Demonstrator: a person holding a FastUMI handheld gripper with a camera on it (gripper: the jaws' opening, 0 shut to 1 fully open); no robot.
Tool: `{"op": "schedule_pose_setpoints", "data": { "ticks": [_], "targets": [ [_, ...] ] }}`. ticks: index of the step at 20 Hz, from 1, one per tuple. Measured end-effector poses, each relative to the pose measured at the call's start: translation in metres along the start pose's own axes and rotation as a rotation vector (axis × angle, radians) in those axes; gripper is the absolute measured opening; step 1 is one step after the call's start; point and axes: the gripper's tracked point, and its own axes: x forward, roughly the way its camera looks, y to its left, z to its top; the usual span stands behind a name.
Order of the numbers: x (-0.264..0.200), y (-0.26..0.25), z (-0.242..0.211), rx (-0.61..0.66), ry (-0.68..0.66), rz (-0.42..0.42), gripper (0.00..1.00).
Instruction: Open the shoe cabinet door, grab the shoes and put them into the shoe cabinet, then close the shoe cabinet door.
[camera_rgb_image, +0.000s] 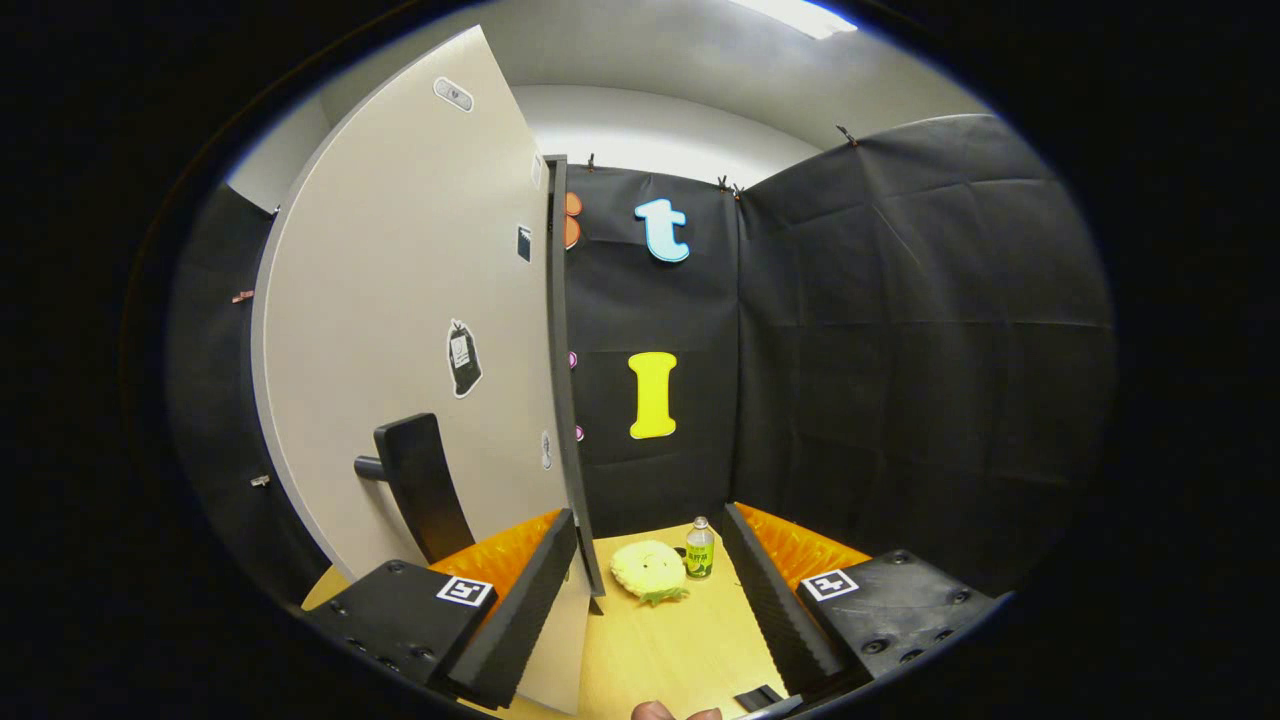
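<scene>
Between the two fingers of the gripper (650, 610) lies bare wooden counter (680, 650); the jaws stand wide apart and hold nothing. A fingertip (655, 711) of the person's hand shows just below them. Against the inner side of the left finger runs the free edge of the shoe cabinet door (400, 330), a tall pale panel swung out towards the camera; whether the finger touches that edge I cannot tell. On the door's face, just beyond the left finger, juts a dark handle (420, 485), and higher up sit a few small stickers. Ahead of the fingers on the counter rest a yellow plush toy (648, 570) and, just beside it, a small green bottle (699, 550). Beyond those hangs the black cloth wall (900, 350).

As a judgement: the door seems opened or nearly so, hence the first step looks done. Fetching the shoes, placing them inside and closing the door all remain.
</scene>
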Motion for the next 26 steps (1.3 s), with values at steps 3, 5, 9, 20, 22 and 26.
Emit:
{"op": "schedule_pose_setpoints", "data": {
  "ticks": [3,5,9,20,22,26],
  "targets": [
    [-0.003,0.030,-0.001,-0.002,-0.002,0.005,0.96],
    [-0.003,0.056,-0.004,-0.004,-0.001,0.023,0.96],
    [0.007,0.112,-0.006,-0.010,-0.008,0.077,0.96],
    [0.029,0.244,-0.020,-0.011,0.020,0.248,0.96],
    [0.025,0.244,-0.015,-0.014,0.012,0.248,0.98],
    [0.025,0.233,-0.004,0.001,-0.001,0.232,0.98]
  ]
}}
